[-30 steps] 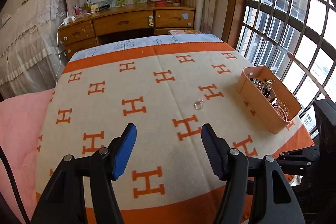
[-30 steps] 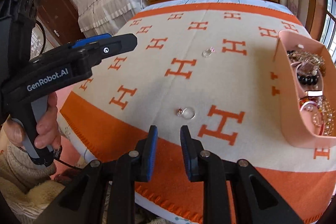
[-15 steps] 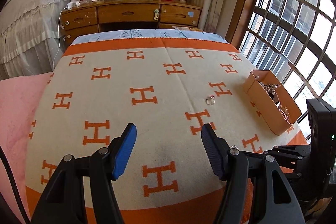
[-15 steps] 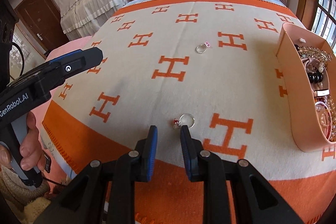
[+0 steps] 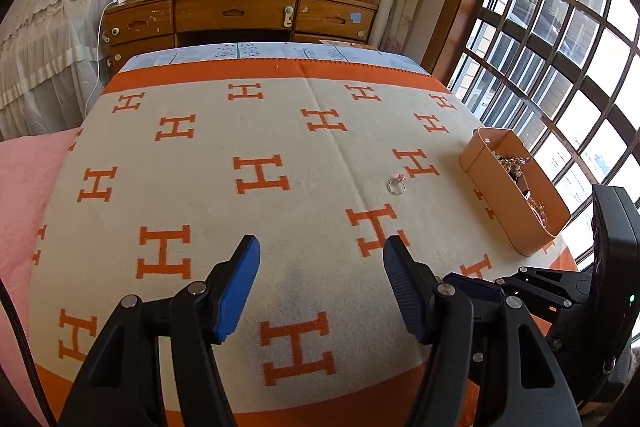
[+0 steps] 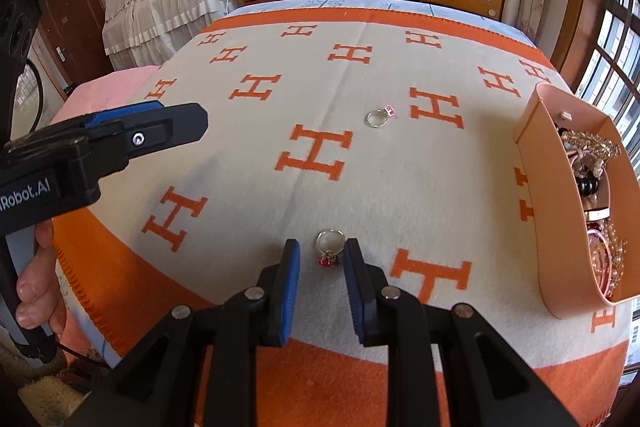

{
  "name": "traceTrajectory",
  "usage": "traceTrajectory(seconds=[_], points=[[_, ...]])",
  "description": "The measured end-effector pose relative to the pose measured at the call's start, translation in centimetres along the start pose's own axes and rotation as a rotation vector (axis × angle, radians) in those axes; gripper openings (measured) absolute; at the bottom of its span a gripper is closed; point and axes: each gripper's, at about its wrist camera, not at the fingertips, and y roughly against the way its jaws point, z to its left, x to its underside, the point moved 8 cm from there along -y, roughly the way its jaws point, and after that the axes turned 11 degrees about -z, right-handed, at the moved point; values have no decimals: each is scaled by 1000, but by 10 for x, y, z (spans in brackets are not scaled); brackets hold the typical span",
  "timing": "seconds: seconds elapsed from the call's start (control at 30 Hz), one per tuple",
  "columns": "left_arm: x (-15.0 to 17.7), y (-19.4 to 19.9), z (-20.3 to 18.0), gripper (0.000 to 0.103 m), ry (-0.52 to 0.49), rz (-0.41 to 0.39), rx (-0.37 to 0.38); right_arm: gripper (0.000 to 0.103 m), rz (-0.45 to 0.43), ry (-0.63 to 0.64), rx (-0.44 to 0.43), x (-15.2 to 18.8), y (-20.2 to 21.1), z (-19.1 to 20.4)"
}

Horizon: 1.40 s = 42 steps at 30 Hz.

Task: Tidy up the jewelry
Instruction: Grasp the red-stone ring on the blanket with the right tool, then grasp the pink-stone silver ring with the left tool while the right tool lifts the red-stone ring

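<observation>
A silver ring with a red stone point(image 6: 330, 247) lies on the cream and orange blanket point(image 6: 400, 187) near its front border. My right gripper point(image 6: 322, 251) points down at it, open narrowly. The ring sits between the fingertips and the pads stay apart from it. A second silver ring with a pink stone point(image 6: 378, 118) point(image 5: 397, 185) lies farther in. A pink tray point(image 6: 552, 195) point(image 5: 496, 195) holding several pieces of jewelry stands at the right. My left gripper point(image 5: 322, 251) hovers over the blanket, open with nothing between its fingers.
A hand point(image 6: 36, 279) holds the left gripper at the blanket's left edge. A pink cover point(image 5: 24, 195) lies to the left of the blanket. A wooden desk with drawers point(image 5: 240, 15) stands beyond the far edge, and a barred window point(image 5: 560, 47) runs along the right.
My right gripper has moved forward to the red-stone ring, which now lies between its fingertips. My left gripper has tipped down and drifted over the blanket. Neither opening has changed.
</observation>
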Motion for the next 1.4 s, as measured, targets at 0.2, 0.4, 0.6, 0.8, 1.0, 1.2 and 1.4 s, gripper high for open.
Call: traceTrajectory(seconds=[0.2, 0.4, 0.6, 0.8, 1.0, 1.2, 1.4], points=[[5, -6, -3, 62, 0, 19, 11, 23, -31, 47, 24, -1, -1, 1], [4, -6, -4, 65, -5, 22, 14, 18, -54, 58, 18, -1, 1, -2], [-2, -9, -13, 68, -33, 23, 11, 15, -54, 17, -19, 0, 3, -8], [-19, -31, -39, 68, -93, 20, 84, 15, -58, -41, -46, 3, 9, -20], [-26, -73, -64, 68, -176, 56, 151, 15, -87, -101, -62, 4, 23, -41], [-25, -101, -78, 63, -296, 88, 154, 15, -124, -138, -85, 2, 38, -59], [-19, -118, -84, 43, -418, 141, 163, 15, -151, -158, -117, -2, 44, -70]])
